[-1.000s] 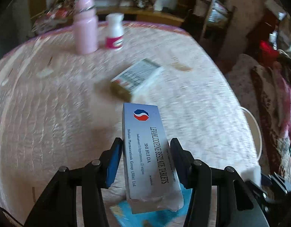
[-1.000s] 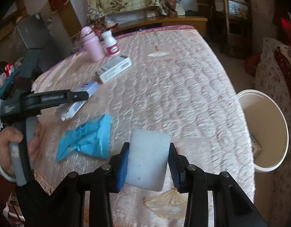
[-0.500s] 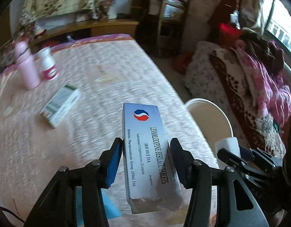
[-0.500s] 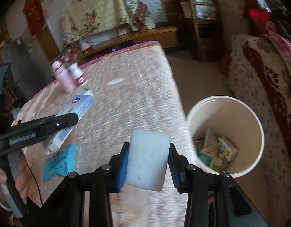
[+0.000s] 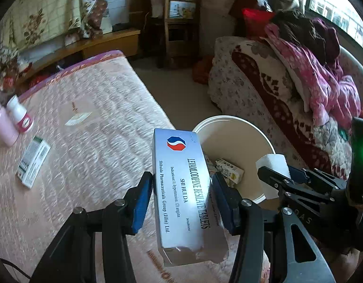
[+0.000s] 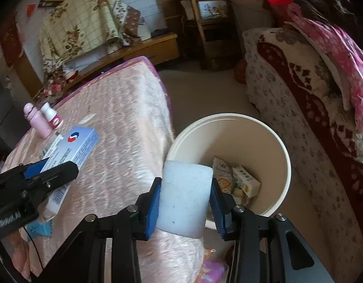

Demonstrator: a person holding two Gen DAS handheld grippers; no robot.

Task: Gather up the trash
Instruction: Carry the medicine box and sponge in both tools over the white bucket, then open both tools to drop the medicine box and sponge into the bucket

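My left gripper (image 5: 180, 188) is shut on a silver tablet box (image 5: 183, 188) and holds it above the table's right edge, next to the cream bin (image 5: 238, 122). The box also shows in the right wrist view (image 6: 73, 148). My right gripper (image 6: 185, 193) is shut on a white sponge block (image 6: 185, 195), held at the near rim of the bin (image 6: 285, 165). The sponge also shows in the left wrist view (image 5: 273, 165). Small cartons (image 6: 245, 181) lie in the bin.
On the pink quilted table (image 5: 87, 141) lie a green-white box (image 5: 32, 162), a pink bottle (image 5: 2, 127) and a white bottle (image 5: 19, 115). A blue wrapper (image 6: 39, 228) lies near the table's front. A sofa with clothes (image 5: 299, 75) stands to the right.
Both grippers have swung right, from over the table toward the bin, each still holding its item. The bin is now closer and more central in both views.
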